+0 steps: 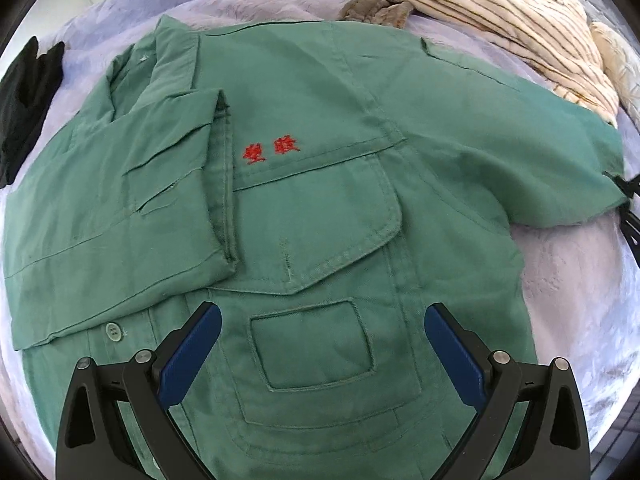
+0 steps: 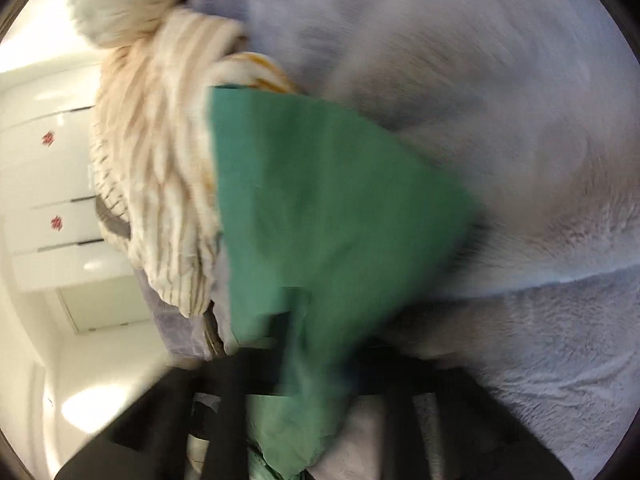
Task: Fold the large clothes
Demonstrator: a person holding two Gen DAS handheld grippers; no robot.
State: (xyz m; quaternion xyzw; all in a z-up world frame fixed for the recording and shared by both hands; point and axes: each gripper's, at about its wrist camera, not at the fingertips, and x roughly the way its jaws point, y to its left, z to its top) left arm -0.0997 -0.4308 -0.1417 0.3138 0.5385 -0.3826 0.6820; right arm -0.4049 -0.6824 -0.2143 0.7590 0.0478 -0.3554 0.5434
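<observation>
A green work jacket (image 1: 320, 200) with red embroidered characters lies face up on a lavender fleece cover (image 1: 580, 300). One sleeve (image 1: 132, 200) is folded across its chest. My left gripper (image 1: 322, 316) hovers open just above the chest pocket, with nothing between its blue pads (image 1: 192, 352). The other sleeve (image 1: 560, 152) stretches out to the right, and a black gripper part shows at its cuff (image 1: 626, 192). In the blurred right wrist view, my right gripper (image 2: 312, 364) is shut on the green sleeve (image 2: 320, 200), which rises from between its fingers.
A cream striped blanket (image 1: 500, 20) is bunched at the far right of the bed, close to the held sleeve (image 2: 160, 160). A dark garment (image 1: 24, 100) lies at the left edge. White cabinets (image 2: 48, 180) stand beyond the bed.
</observation>
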